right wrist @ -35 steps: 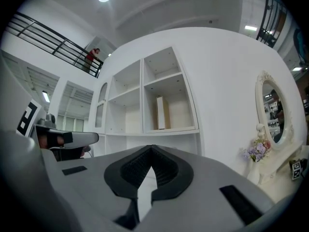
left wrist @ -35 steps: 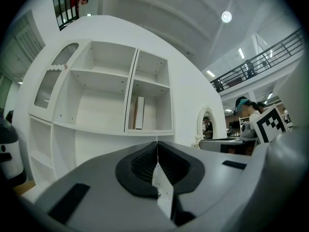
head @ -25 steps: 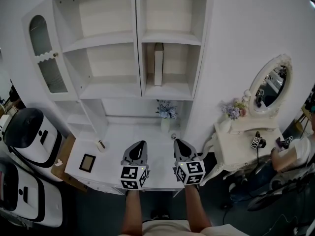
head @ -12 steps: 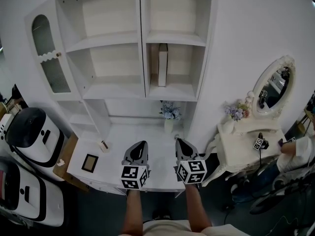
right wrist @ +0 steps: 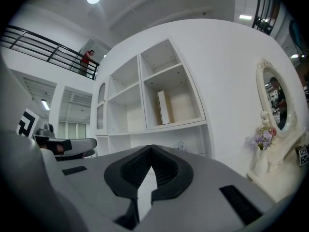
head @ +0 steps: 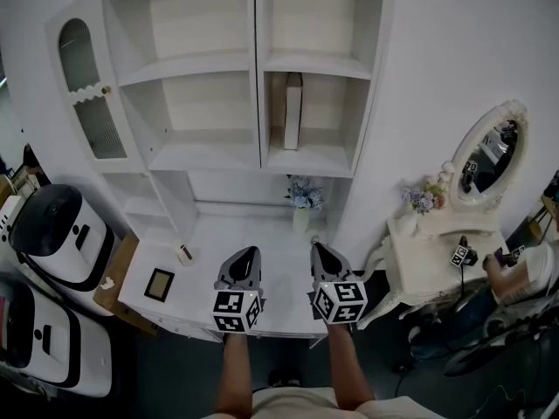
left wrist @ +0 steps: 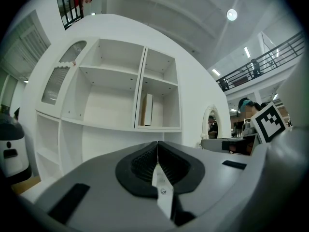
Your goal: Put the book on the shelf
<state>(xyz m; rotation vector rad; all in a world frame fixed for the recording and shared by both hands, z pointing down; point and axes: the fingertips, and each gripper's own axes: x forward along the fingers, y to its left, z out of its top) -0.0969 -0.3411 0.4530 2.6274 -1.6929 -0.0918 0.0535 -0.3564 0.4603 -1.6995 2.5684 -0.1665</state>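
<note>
Book [head: 293, 110] upright in shelf [head: 206, 154], right compartment; flowers [head: 303, 195] on desk [head: 236, 234] below.

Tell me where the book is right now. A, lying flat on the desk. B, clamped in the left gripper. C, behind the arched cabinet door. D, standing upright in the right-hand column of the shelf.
D: the book stands upright in the right-hand column of the shelf, in the lower of its two open compartments.

Shelf [head: 259, 77] — smooth white painted wood, matt
</note>
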